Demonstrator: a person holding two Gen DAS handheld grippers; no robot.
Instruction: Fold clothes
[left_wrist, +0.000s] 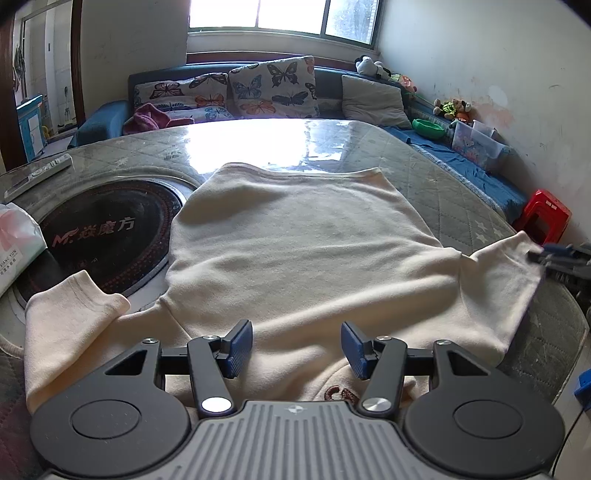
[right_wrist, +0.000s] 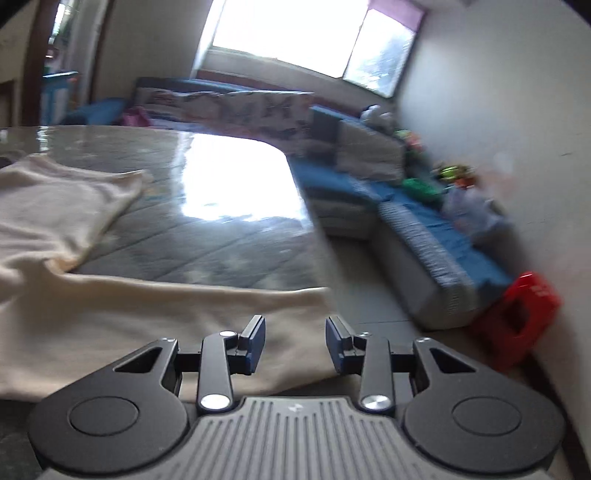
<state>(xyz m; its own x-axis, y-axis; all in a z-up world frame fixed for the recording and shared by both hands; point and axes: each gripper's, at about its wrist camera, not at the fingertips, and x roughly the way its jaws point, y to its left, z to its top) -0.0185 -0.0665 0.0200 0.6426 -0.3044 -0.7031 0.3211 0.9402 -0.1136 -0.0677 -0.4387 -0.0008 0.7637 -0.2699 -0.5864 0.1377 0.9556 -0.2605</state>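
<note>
A cream sweatshirt (left_wrist: 303, 251) lies flat on the glass-topped table (left_wrist: 436, 184), hem at the far side, collar near me. Its left sleeve (left_wrist: 70, 317) is folded toward the body; its right sleeve (left_wrist: 506, 280) stretches to the right. My left gripper (left_wrist: 296, 349) is open and empty, just above the collar area. My right gripper (right_wrist: 295, 345) is open over the right sleeve's cuff (right_wrist: 221, 325) at the table's edge, and its fingers (left_wrist: 554, 258) also show in the left wrist view at that cuff. The right wrist view is blurred.
A round black heater plate (left_wrist: 107, 236) is set in the table at left, with a tissue pack (left_wrist: 18, 240) and a remote (left_wrist: 40, 173) beside it. A blue sofa (left_wrist: 465, 158) with cushions and toys lines the far side and right wall. A red stool (left_wrist: 543, 218) stands at right.
</note>
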